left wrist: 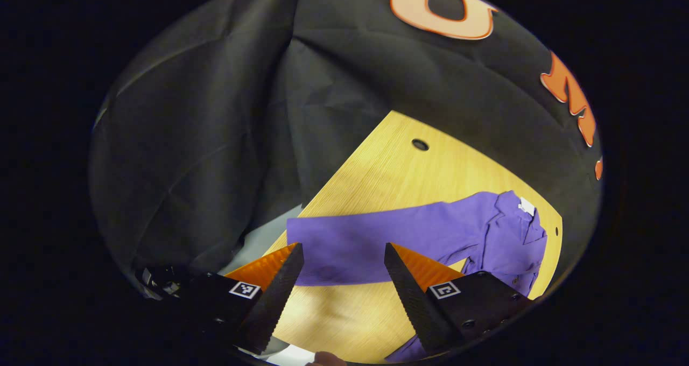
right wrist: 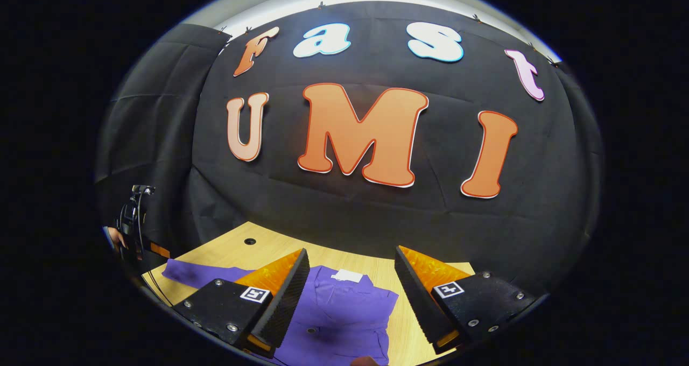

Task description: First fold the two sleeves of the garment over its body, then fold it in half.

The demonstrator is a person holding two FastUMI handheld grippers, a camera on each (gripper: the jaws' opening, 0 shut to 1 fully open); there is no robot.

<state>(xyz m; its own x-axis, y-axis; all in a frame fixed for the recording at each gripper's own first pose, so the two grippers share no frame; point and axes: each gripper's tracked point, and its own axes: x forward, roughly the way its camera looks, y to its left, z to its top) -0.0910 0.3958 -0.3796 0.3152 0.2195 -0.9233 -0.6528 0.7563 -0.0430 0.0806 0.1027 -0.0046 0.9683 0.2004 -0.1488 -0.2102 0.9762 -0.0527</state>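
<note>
On the wooden worktop point(left wrist: 387, 177) a purple garment point(left wrist: 377, 242) lies spread flat, and in the left gripper view one long sleeve point(left wrist: 344, 245) stretches from about 3 o'clock toward 9 o'clock, ending near the worktop's edge. The collar, with a small white tag point(left wrist: 526, 206) at the neck, sits toward 3 o'clock, and the buttoned body runs down toward 5 o'clock behind the tongs' right finger. The left tongs point(left wrist: 344, 261) hang above the sleeve with their fingers well apart and nothing between them; whether the tips touch the cloth I cannot tell. A dark round hole point(left wrist: 420, 144) marks the bare wood at about 1 o'clock from the sleeve, and a smaller hole point(left wrist: 556, 230) sits near the collar at the worktop's far edge. In the right gripper view the garment point(right wrist: 344, 312) shows at 6 o'clock, collar up, its white tag point(right wrist: 347, 275) between the two fingers and a sleeve point(right wrist: 199, 274) reaching out toward 8 o'clock. The right tongs point(right wrist: 352, 266) are likewise spread wide and grip nothing, poised over the collar end of the garment. At 9 o'clock in that view the other gripper point(right wrist: 134, 220) stands as a dark shape at the edge of the worktop point(right wrist: 269, 247), with part of a hand point(right wrist: 115, 238) beside it. A round hole point(right wrist: 250, 241) lies in the wood just past the sleeve.
</note>
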